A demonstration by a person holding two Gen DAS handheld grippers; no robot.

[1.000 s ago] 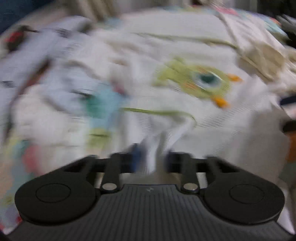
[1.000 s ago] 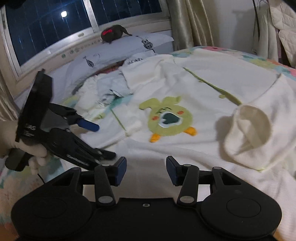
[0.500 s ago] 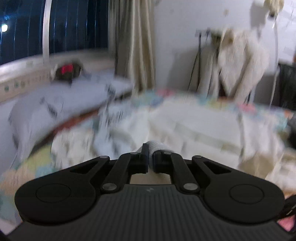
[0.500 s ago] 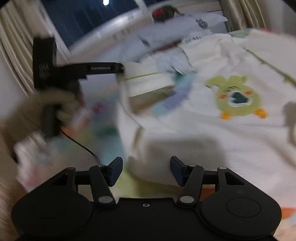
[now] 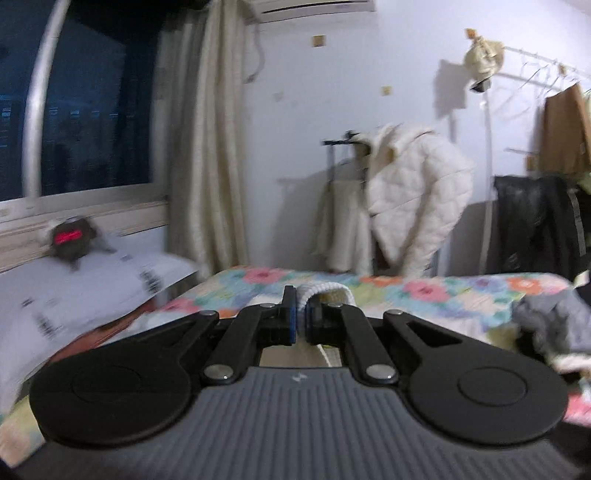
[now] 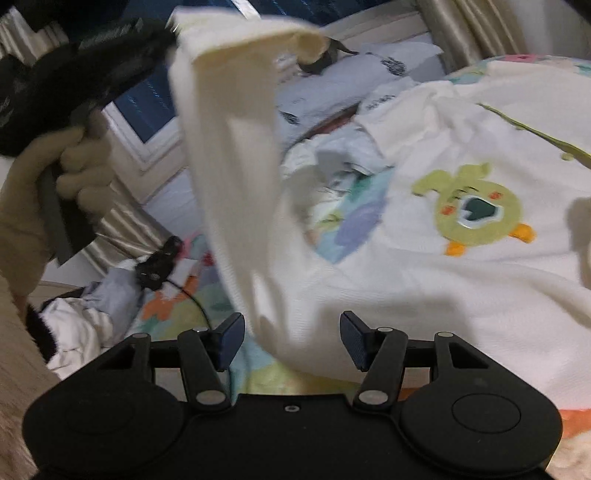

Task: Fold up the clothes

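Note:
A cream sweater [image 6: 424,266] with a green cartoon patch [image 6: 476,212] lies spread on the bed. Its sleeve [image 6: 236,155] is lifted high and hangs down in a long strip. My left gripper [image 5: 301,319] is shut on the sleeve's ribbed cuff [image 5: 325,288], which curls over its tips. In the right wrist view that gripper [image 6: 173,27] shows at the top left, held by a hand [image 6: 55,177]. My right gripper [image 6: 291,341] is open low in front, with the sleeve's lower end hanging just beyond its gap.
A floral bedsheet [image 5: 424,291] covers the bed. Pillows [image 5: 81,291] lie by the window, with a dark plush toy [image 5: 70,240] on them. A white quilted jacket [image 5: 413,199] hangs on a rack. Crumpled clothes [image 6: 343,158] and a cable [image 6: 184,291] lie at the bed's left.
My left gripper has risen with the cuff, pulling the sleeve up off the bed; its view swung from the sweater to the room. The right gripper stayed open and shifted left.

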